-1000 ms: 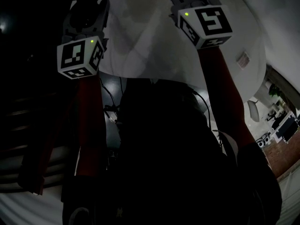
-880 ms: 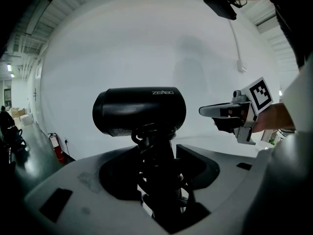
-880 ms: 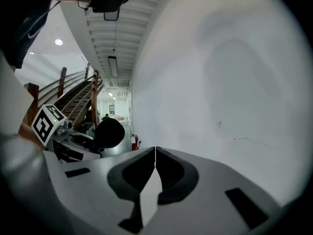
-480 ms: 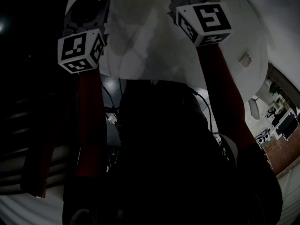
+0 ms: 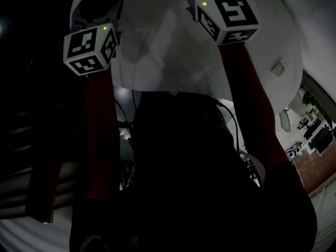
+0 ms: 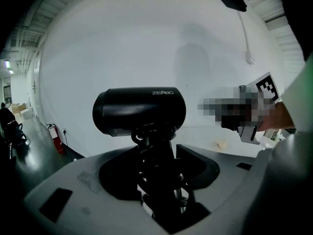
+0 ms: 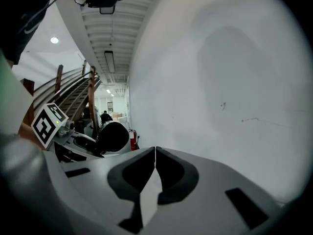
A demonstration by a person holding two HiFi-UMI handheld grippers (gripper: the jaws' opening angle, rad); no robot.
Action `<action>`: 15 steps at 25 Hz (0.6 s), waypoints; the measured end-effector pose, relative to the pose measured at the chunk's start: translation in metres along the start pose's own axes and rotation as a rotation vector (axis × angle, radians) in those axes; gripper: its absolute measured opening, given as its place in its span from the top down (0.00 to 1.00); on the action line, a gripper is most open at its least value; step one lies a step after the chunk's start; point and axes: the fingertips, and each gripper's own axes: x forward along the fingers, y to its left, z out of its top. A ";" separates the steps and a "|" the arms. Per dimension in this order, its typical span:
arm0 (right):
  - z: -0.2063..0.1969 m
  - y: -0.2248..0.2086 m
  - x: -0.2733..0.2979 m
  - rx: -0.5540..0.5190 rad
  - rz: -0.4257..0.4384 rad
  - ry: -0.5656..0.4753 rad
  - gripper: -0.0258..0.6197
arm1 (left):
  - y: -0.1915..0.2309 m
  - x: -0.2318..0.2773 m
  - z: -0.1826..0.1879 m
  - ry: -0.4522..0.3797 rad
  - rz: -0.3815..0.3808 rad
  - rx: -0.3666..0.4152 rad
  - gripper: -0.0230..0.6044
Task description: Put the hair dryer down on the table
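Observation:
A black hair dryer point(image 6: 139, 110) stands with its barrel sideways and its handle, wrapped in coiled cord, clamped between the jaws of my left gripper point(image 6: 159, 180). It hangs over the white round table point(image 6: 146, 43). In the right gripper view the dryer point(image 7: 113, 137) shows at the left as a dark round shape. My right gripper point(image 7: 155, 155) is shut, pads touching, with nothing between them. In the head view only the marker cubes show: the left gripper's cube point(image 5: 89, 50) and the right gripper's cube point(image 5: 227, 17), both over the table point(image 5: 173, 46). The jaws are cut off at the top.
A red fire extinguisher point(image 6: 58, 138) stands by the wall beyond the table. A white cord point(image 6: 247, 38) and a small pale object point(image 6: 221, 143) lie on the table. A staircase point(image 7: 73, 97) rises at the left. Cables point(image 5: 126, 130) hang near the person's dark torso.
Both grippers have drifted a little farther forward over the table. The left one still holds the hair dryer.

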 end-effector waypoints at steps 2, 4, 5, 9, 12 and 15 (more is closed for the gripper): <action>-0.005 0.000 0.003 0.002 0.002 0.006 0.95 | 0.002 0.004 -0.004 0.008 0.001 -0.003 0.62; -0.008 -0.001 0.006 0.004 0.002 0.011 0.95 | 0.003 0.008 -0.006 0.015 0.000 -0.006 0.62; -0.010 -0.002 0.007 0.005 0.002 0.013 0.95 | 0.004 0.010 -0.007 0.019 -0.001 -0.007 0.62; -0.017 -0.007 0.012 0.010 0.000 0.023 0.95 | 0.003 0.020 -0.012 0.036 -0.009 -0.010 0.62; -0.021 -0.010 0.014 0.013 -0.003 0.028 0.95 | 0.002 0.027 -0.015 0.047 -0.016 -0.010 0.62; -0.022 -0.015 0.017 0.013 -0.005 0.026 0.95 | 0.002 0.034 -0.017 0.063 -0.020 -0.010 0.62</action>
